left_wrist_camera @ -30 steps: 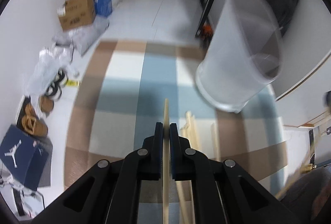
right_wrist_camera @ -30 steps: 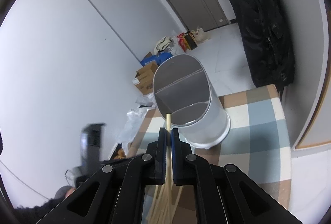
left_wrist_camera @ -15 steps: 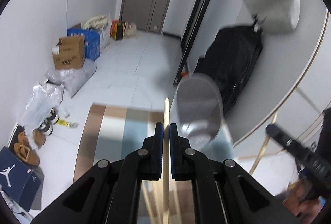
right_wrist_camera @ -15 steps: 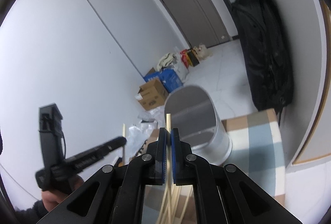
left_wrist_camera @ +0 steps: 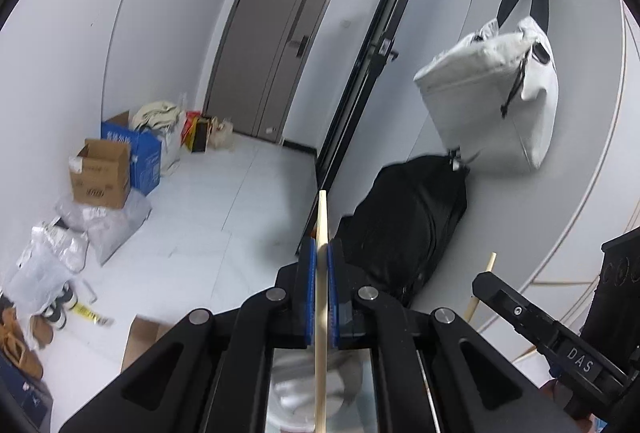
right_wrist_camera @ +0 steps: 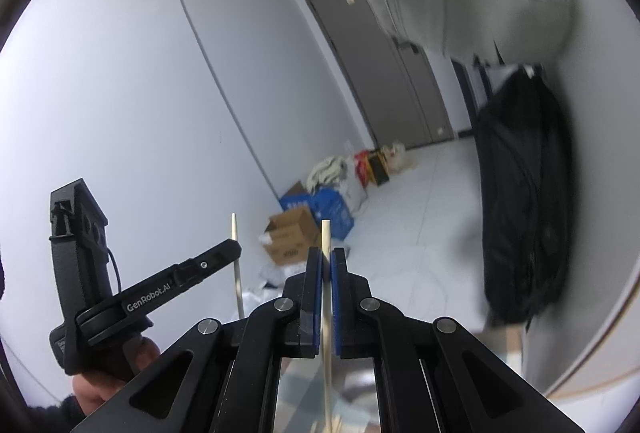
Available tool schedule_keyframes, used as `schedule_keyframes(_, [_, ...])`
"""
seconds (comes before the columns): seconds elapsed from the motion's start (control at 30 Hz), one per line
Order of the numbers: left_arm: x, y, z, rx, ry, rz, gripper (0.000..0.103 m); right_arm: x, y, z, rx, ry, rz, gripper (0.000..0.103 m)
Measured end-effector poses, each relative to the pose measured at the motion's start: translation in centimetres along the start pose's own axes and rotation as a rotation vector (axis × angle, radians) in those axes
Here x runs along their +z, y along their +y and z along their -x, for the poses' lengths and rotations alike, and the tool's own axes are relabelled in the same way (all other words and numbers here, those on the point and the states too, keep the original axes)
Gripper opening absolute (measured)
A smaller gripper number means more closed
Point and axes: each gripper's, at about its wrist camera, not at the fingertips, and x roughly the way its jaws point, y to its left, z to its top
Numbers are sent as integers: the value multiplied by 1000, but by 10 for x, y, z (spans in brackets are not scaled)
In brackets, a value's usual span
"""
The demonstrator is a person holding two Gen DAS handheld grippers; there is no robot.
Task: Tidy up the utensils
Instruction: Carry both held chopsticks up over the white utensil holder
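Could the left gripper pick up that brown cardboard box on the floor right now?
Probably not. The left gripper is already shut on a wooden chopstick, and the cardboard box sits well away on the floor by the wall.

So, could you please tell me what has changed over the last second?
Both claws have lifted and tipped up: the checked cloth and the white container, earlier ahead, now sit low under the left claw and right claw. Nothing was taken or released; each stays shut on its chopstick.

Left gripper [left_wrist_camera: 319,265] and right gripper [right_wrist_camera: 327,269], jaws clamped, side by side.
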Motion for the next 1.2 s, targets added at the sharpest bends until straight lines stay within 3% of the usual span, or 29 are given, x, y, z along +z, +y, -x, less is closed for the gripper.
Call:
schedule_keyframes(0.2, [11,2,-21,-22,-67,-4,2,26,-3,-27,-21,-52,22,4])
schedule_keyframes(0.47, [4,8,-59,-30,-113,-59,2,29,-11,-58,-66,-102,65,4])
schedule_keyframes(0.87, [-10,5,-78,-32,-170,-157,2,17,-21,-90,-89,-126,73,4])
schedule_keyframes(1.2, [-24,2,-74,-23,-238,-209,2,-11,-19,-92,-106,-125,112,3])
